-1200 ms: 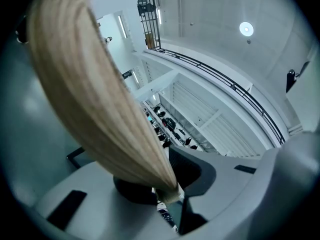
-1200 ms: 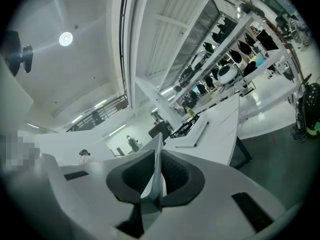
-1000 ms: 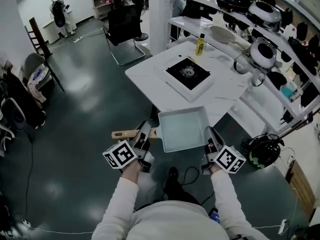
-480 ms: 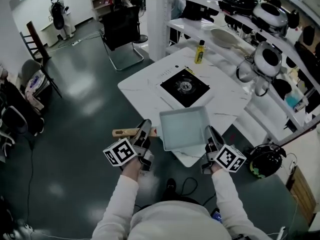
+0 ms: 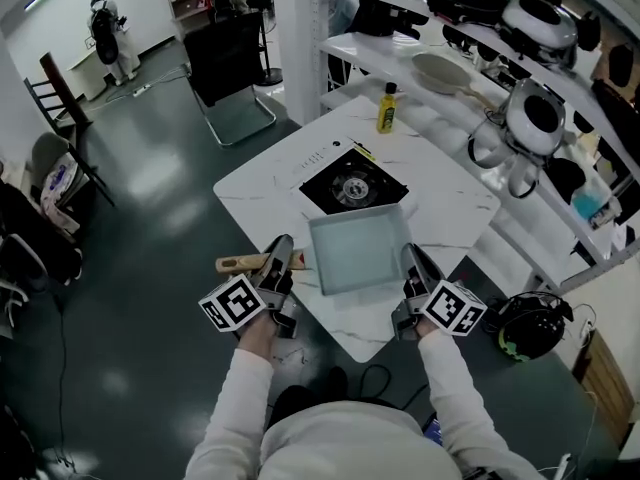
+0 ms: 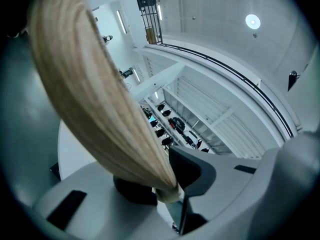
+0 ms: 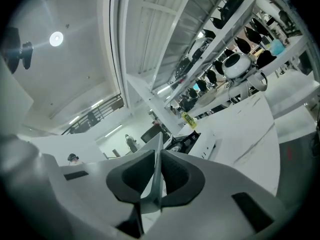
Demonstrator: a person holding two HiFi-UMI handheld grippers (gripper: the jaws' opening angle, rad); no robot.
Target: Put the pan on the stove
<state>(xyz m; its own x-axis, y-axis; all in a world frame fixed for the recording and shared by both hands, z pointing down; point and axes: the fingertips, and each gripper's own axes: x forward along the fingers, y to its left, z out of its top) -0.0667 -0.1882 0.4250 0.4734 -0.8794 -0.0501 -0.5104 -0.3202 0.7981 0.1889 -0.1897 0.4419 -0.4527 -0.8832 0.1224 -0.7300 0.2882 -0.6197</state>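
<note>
One square pan (image 5: 360, 256) is gripped by left gripper (image 5: 282, 255) and right gripper (image 5: 411, 261)

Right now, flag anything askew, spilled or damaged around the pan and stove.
Nothing stands out. The pan looks level and empty, left tongs clamped on its wooden handle, right tongs on its rim. The stove sits flat on the table, and the yellow bottle behind it stands upright.

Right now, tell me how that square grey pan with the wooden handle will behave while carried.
Probably rigid: the square grey pan looks level held by wooden handle and thin rim. Likely tips if the right gripper slips.
</note>
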